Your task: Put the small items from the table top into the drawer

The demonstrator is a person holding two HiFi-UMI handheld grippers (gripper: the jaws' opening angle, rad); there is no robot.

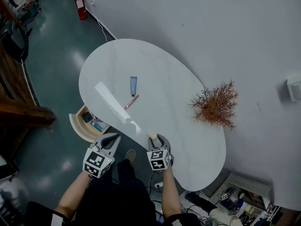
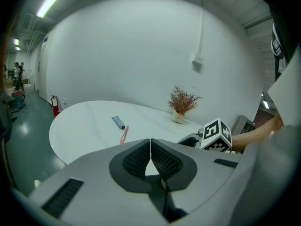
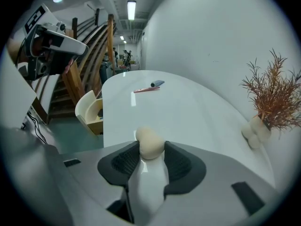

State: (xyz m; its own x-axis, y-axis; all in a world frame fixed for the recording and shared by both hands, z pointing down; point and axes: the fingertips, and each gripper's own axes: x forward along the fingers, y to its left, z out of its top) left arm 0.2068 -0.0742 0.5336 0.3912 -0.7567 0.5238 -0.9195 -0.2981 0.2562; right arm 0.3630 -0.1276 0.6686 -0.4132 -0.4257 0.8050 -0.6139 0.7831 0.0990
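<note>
Beige lump point(image 3: 149, 143) in downtilted right gripper point(image 1: 152, 138)

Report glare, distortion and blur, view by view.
Head view: dim overall, a long white glare streak on the table. Left gripper view: fisheye bowing, black corners, ceiling tube light blown out. Right gripper view: same bowing; cream lump at the fingers looks soft.

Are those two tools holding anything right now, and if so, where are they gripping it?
The right tool pinches a small beige rounded lump by its two sides, at the tips of its pads. The left tool is shut and empty.
</note>
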